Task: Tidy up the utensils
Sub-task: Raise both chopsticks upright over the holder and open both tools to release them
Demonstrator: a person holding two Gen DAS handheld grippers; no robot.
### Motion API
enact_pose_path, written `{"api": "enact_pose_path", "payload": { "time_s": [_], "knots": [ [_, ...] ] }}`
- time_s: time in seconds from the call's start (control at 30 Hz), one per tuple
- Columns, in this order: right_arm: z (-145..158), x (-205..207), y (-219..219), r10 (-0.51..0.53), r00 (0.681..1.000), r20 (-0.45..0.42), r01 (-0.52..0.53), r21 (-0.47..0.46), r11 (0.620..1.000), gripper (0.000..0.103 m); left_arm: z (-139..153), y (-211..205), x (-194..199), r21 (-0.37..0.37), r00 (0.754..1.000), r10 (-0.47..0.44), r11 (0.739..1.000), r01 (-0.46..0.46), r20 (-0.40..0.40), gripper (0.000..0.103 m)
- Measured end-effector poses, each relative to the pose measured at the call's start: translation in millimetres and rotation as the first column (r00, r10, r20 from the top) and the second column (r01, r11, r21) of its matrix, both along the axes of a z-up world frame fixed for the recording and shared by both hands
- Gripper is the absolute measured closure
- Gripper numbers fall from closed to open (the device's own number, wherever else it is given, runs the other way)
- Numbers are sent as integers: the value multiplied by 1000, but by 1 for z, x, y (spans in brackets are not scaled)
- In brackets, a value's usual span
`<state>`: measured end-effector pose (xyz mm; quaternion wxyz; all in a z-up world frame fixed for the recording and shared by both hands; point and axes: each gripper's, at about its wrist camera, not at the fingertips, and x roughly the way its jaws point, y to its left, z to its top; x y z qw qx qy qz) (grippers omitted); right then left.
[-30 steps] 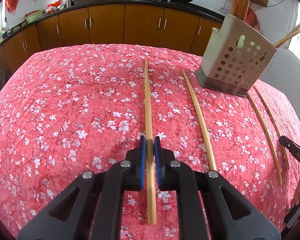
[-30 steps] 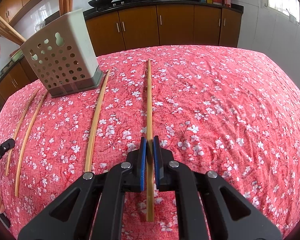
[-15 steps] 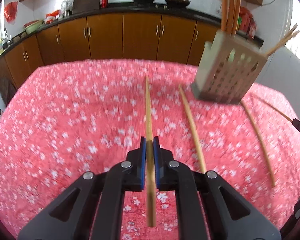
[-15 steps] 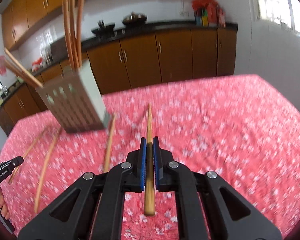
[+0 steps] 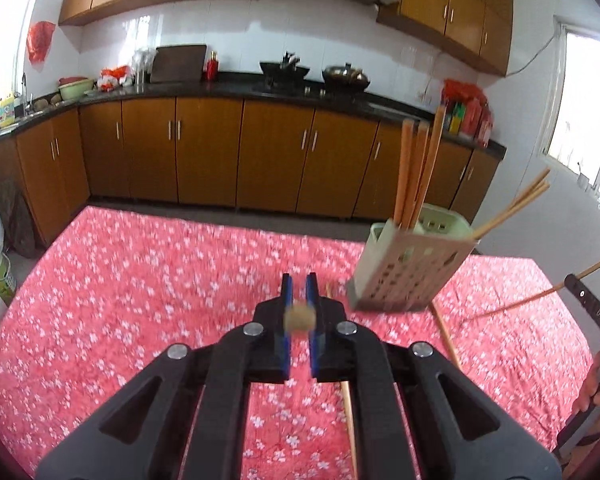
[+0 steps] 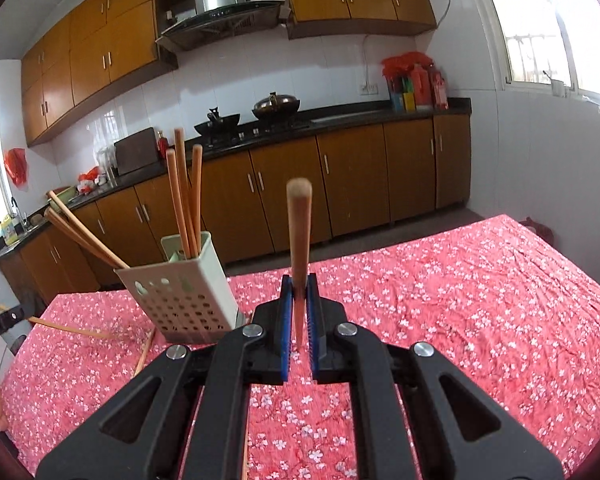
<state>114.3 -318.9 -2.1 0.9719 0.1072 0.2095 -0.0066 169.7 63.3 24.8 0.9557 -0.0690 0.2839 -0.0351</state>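
While each tool (image 5: 299, 312) (image 6: 299, 312) clamped one chopstick (image 5: 299, 317) (image 6: 299, 236) aloft, transfer was underway; next: lowering tips into the holder (image 6: 188, 280).

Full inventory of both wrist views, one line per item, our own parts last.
Held chopsticks: 2, tan wood, one clamped in each gripper, left, right.
Utensil holder: 1, pale perforated plastic, on the tablecloth.
Chopsticks in holder: at least 5, tan, upright or leaning out.
Loose chopsticks: at least 2, tan, lying on the cloth near the holder.
Tablecloth: 1, red with white flowers.
Woks: 2, dark, on the stove behind.
Cabinets: brown, along the wall.
Left gripper: black, blue pads, shut.
Right gripper: same, shut.
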Motion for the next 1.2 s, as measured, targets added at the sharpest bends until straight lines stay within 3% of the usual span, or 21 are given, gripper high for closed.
{"api": "enact_pose_path", "payload": {
  "time_s": [0.33,0.5,0.87,1.2],
  "knots": [
    [4,0,6,-4,1000,12,4,3,1000,96,10,-2,-2,6,1000,3,1000,-3,23,95],
    [21,-5,10,29,998,61,-31,38,999,96,20,-4,-3,6,999,-14,1000,13,40,95],
    [88,-20,43,166,949,269,-188,56,981,96,87,-35,-10,-17,975,-94,995,99,199,95],
    [117,13,62,153,918,367,-185,54,981,96,148,-76,23,-66,924,-61,993,93,378,95]
  ]
}}
